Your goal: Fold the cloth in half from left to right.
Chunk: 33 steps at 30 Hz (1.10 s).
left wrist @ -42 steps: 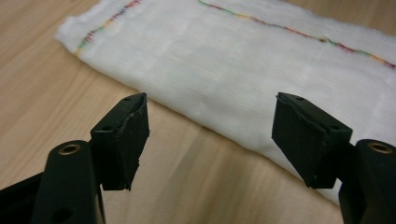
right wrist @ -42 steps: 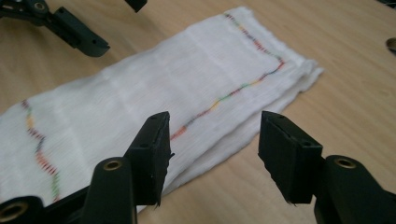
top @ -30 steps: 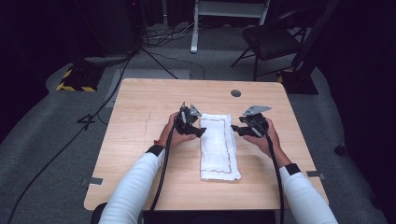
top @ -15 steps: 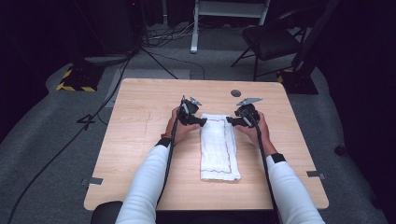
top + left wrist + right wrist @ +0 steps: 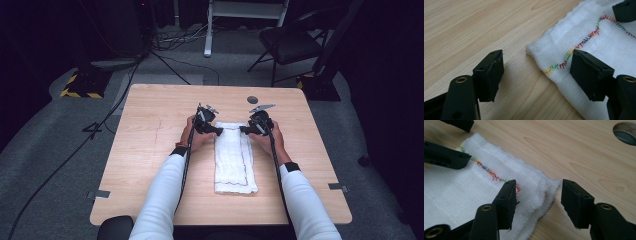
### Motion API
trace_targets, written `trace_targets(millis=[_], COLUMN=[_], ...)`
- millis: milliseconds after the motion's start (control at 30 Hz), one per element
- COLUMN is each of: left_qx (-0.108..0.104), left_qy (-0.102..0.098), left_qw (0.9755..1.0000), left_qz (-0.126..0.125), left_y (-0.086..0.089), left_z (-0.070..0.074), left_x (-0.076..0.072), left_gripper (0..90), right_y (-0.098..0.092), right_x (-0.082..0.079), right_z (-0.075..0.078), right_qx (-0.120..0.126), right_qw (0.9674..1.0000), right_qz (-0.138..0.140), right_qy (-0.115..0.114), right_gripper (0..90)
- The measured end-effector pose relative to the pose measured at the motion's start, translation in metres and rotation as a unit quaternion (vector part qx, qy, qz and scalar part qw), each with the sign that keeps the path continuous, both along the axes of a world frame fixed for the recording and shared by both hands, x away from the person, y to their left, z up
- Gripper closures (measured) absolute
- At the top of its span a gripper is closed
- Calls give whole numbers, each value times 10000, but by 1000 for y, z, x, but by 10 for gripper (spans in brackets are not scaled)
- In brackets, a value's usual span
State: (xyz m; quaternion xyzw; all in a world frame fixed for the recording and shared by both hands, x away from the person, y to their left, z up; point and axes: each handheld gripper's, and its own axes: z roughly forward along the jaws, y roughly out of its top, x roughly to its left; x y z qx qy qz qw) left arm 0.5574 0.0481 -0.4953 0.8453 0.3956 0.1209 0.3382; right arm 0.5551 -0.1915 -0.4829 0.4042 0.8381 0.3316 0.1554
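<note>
A folded white cloth (image 5: 234, 157) lies lengthwise at the middle of the wooden table (image 5: 150, 150). In the high view the left gripper (image 5: 219, 131) sits at the cloth's 11 o'clock corner and the right gripper (image 5: 243, 129) at its 1 o'clock corner. The gripper views add rainbow stitching (image 5: 574, 48) along the hem. Both sets of jaws stand spread, each straddling a corner without pinching. Bare wood surrounds the cloth; a round grommet hole (image 5: 252, 99) lies at 12 o'clock.

The high view looks forward and down over the whole tabletop (image 5: 150, 150) from afar. Each gripper view sits low and close, facing an opposite far corner of the white cloth (image 5: 232, 155), which all views share.
</note>
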Motion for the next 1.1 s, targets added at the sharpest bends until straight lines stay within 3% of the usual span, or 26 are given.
trace_targets(millis=[167,233,433,500,633,800,1100], left_qx=[-39,-65,-144,-197,-234,-248,13], left_qy=[-69,-99,-64,-28,75,55,-182], left_qw=[10000,9999,9987,9986,9979,9976,9982], left_qz=[-47,-107,-482,-496,-605,-651,-565], left_y=[1,2,1,-1,-1,-3,-7], left_z=[-2,-2,0,0,1,2,8], left_x=[-1,-1,-4,-5,-4,-3,-1], left_gripper=[266,273,501,576,699,807,833], right_y=[2,1,-1,-1,1,4,4], right_x=[2,3,3,3,3,2,1], right_z=[-5,-6,-7,-6,-6,-5,1], right_qx=[-79,48,278,318,344,224,203], right_qw=[10000,9999,9993,9989,9984,9988,9992], right_qz=[-4,7,124,207,322,387,326], right_qy=[55,131,236,285,325,222,-136], right_gripper=[478,507,639,723,797,839,852])
